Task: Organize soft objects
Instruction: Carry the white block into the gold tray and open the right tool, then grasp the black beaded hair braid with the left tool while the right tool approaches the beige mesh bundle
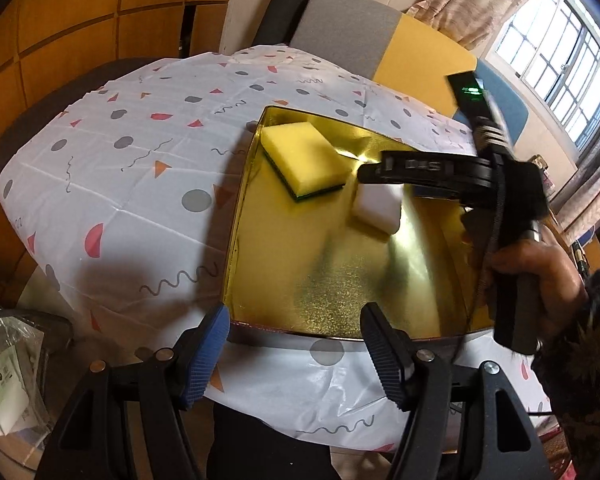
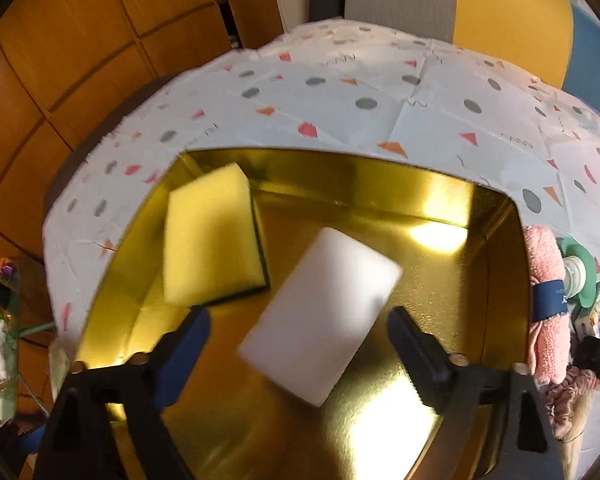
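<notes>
A gold tin tray (image 1: 320,280) (image 2: 440,208) lies on the patterned tablecloth. In its far left corner rests a yellow sponge (image 1: 304,160) (image 2: 212,236) with a dark green underside. A white foam block (image 1: 378,208) (image 2: 320,312), blurred, lies in the middle of the tray. My right gripper (image 2: 300,320) (image 1: 376,176) hangs over that block with its fingers spread to either side, pads clear of it. My left gripper (image 1: 296,318) stands open and empty over the tray's near rim.
The tablecloth (image 1: 140,152) covers a small table with drop-offs all round. A rolled pink towel (image 2: 544,300) with a blue band and a green item (image 2: 578,276) lie right of the tray. A person's hand (image 1: 540,272) holds the right gripper. Plastic bags (image 1: 8,380) sit lower left.
</notes>
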{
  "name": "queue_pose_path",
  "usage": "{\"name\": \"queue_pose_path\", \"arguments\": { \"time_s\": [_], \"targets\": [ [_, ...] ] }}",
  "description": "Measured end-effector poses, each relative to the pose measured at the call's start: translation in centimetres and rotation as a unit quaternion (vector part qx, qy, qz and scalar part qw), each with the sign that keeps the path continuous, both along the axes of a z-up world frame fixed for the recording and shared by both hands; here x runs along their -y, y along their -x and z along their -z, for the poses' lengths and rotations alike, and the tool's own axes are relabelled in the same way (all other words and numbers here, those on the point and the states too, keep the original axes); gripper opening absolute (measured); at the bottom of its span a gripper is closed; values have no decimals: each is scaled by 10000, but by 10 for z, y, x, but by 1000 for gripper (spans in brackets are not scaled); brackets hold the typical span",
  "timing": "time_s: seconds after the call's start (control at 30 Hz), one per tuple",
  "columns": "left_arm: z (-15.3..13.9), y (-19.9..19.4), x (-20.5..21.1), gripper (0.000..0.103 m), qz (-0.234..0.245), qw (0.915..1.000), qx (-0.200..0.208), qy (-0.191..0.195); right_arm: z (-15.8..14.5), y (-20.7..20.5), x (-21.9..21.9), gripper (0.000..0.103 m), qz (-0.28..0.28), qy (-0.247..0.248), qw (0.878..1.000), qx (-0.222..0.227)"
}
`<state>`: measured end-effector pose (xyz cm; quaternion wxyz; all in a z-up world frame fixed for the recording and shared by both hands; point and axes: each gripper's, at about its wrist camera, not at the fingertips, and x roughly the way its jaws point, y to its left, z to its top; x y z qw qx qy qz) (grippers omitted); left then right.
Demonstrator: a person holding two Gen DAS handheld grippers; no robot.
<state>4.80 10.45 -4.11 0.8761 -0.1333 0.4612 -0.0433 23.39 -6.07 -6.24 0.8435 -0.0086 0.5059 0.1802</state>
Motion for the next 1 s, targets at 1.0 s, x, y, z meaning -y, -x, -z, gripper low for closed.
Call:
{"name": "queue_pose_path", "arguments": {
  "time_s": [1.0],
  "targets": [
    [-69,-13,197,62,2525,9663,506,-6,-41,148,358,101,2739,-390,9577,795]
  ]
}}
